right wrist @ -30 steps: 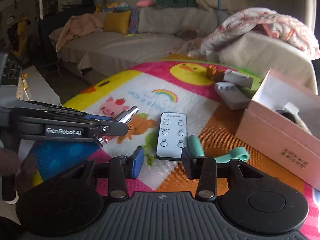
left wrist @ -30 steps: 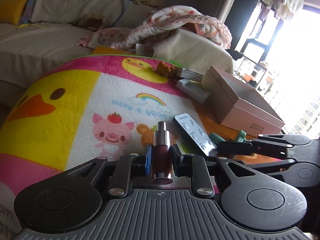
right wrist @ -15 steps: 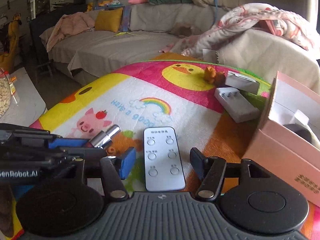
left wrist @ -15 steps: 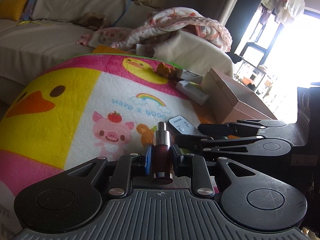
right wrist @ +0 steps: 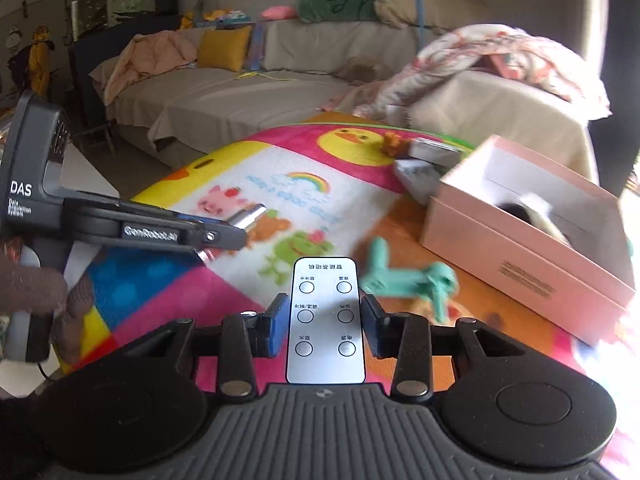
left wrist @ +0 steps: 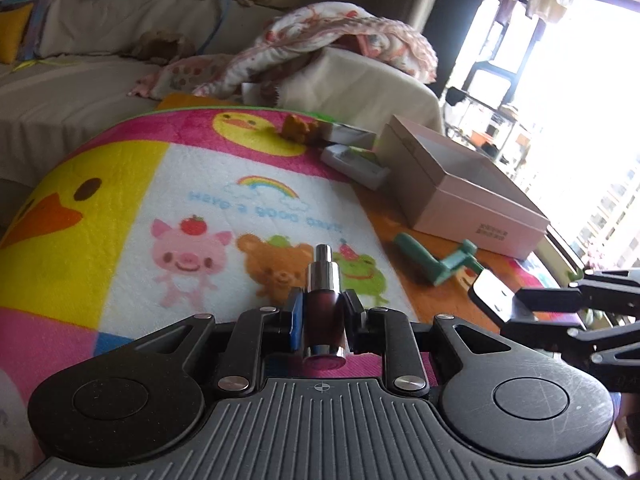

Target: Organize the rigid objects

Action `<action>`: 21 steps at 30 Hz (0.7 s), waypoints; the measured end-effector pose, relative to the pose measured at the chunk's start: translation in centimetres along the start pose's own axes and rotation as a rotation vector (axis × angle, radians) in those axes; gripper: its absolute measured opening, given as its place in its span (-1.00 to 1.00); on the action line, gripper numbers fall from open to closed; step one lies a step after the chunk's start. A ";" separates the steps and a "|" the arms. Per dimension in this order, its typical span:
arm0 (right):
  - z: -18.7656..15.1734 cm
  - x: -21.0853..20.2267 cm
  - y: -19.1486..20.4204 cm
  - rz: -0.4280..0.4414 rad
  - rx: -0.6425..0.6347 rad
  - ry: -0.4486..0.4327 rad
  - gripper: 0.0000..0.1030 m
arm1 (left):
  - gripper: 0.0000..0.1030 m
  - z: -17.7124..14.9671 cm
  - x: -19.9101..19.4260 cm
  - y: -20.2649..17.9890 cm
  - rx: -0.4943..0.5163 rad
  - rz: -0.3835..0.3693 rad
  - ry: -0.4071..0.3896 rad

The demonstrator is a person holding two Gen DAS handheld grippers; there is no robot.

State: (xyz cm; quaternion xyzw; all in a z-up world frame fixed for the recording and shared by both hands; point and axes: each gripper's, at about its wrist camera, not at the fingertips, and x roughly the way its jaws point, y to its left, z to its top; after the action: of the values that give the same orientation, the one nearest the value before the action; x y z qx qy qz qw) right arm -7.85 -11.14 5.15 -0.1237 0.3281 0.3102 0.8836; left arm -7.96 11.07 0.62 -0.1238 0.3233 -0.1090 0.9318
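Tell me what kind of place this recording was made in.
Most likely a home living room. A long covered sofa with cushions runs along the back, a cartoon-print play mat covers the work surface, and a crumpled blanket lies heaped nearby. Bright daylight comes from a window on one side.

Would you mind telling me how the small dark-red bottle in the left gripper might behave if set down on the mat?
The dark-red bottle is a smooth cylinder with a shiny metal neck, so on its side it would probably roll. Upright, its narrow base on the soft mat likely tips easily. It looks rigid and possibly slippery.
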 end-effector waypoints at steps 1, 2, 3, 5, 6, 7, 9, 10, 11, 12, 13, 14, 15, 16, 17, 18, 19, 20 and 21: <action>-0.6 -0.7 -0.4 -0.023 0.004 0.002 -0.26 | -0.54 -0.3 0.0 -1.0 0.034 -0.017 0.013; -1.3 -1.5 -0.8 -0.056 0.005 0.001 -0.26 | -0.54 -0.6 0.0 -1.9 0.063 -0.039 0.027; -2.0 -2.2 -1.1 -0.086 0.004 0.000 -0.26 | -0.54 -1.0 0.0 -2.8 0.085 -0.065 0.045; -3.2 -3.4 -1.8 -0.132 0.016 0.000 -0.26 | -0.54 -1.8 0.1 -4.9 0.129 -0.128 0.083; -3.7 -4.0 -2.2 -0.142 0.029 0.000 -0.26 | -0.54 -2.0 0.1 -5.9 0.154 -0.155 0.100; -4.2 -4.6 -2.7 -0.148 0.044 0.000 -0.26 | -0.54 -2.2 0.1 -6.8 0.176 -0.183 0.117; -4.9 -5.6 -3.2 -0.167 0.066 -0.009 -0.26 | -0.54 -2.4 0.0 -8.8 0.224 -0.243 0.143; -5.3 -6.3 -3.5 -0.178 0.073 -0.019 -0.26 | -0.54 -2.3 -0.1 -9.7 0.248 -0.263 0.145; -5.5 -6.8 -3.7 -0.186 0.079 -0.031 -0.26 | -0.54 -1.9 -0.2 -10.4 0.264 -0.280 0.144; -5.5 -7.6 -4.1 -0.192 0.086 -0.050 -0.26 | -0.54 -1.1 -0.3 -11.0 0.274 -0.297 0.138; -5.4 -8.2 -4.4 -0.199 0.091 -0.070 -0.26 | -0.54 0.1 -0.3 -11.6 0.285 -0.313 0.122; -5.2 -9.0 -4.9 -0.209 0.097 -0.100 -0.26 | -0.54 1.6 -0.4 -12.1 0.299 -0.323 0.099; -4.7 -9.9 -5.5 -0.222 0.103 -0.132 -0.26 | -0.54 3.3 -0.7 -12.7 0.315 -0.326 0.062; -4.1 -10.8 -6.1 -0.236 0.109 -0.168 -0.26 | -0.54 5.4 -1.0 -13.3 0.332 -0.327 0.010; -3.3 -11.7 -6.8 -0.251 0.118 -0.209 -0.26 | -0.54 7.4 -1.3 -14.0 0.349 -0.329 -0.042; -2.4 -12.6 -7.5 -0.268 0.129 -0.250 -0.26 | -0.54 9.4 -1.4 -14.7 0.367 -0.328 -0.084; -1.5 -13.3 -8.3 -0.286 0.141 -0.290 -0.26 | -0.54 11.5 -1.2 -15.4 0.383 -0.323 -0.124; -0.4 -13.9 -9.0 -0.304 0.152 -0.329 -0.26 | -0.54 13.4 -0.8 -16.1 0.389 -0.316 -0.156; 0.5 -14.2 -9.8 -0.320 0.161 -0.357 -0.26 | -0.54 15.2 0.0 -16.7 0.388 -0.309 -0.178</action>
State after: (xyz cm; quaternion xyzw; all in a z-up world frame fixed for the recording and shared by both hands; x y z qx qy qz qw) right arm -9.83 -25.16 14.98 -0.0465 0.1667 0.1563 0.9724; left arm -0.41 -2.26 17.23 0.0001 0.1902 -0.2988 0.9352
